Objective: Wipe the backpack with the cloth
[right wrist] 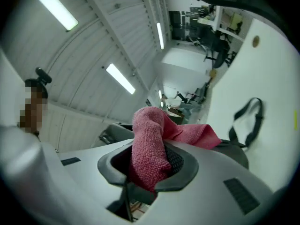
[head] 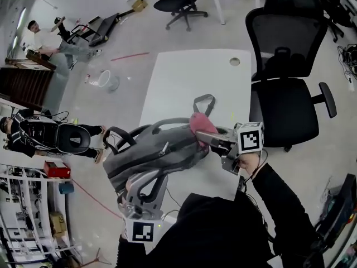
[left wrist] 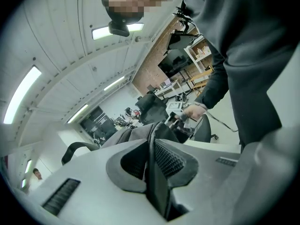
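Left hand: low at the counter's [head: 184, 77] near left corner; the left gripper [head: 146, 180] tilts slightly down toward the backpack [head: 162, 149]; its fingers [left wrist: 173, 161] are closed on a dark strap [left wrist: 157, 186] at the bag's near end.
Right hand: the right hand [head: 248, 162], in a dark sleeve, comes in from the right edge; the right gripper [head: 211, 138] reaches left over the bag, tipped a little upward; its fingers [right wrist: 177, 159] are clamped on the pink cloth [head: 198, 126].
Backpack: grey; lies on its side across the near left part of the counter; its left end overhangs the left edge.
Cloth: bunched over the bag's right end; whether it touches the bag cannot be told.
Around: a strap loop [head: 204, 102] lies on the bare counter just beyond the bag; a round hole [head: 235, 61] near the far right corner; a black office chair [head: 284, 94] just beside the right edge; a white bucket [head: 107, 80] on the floor past the left edge.
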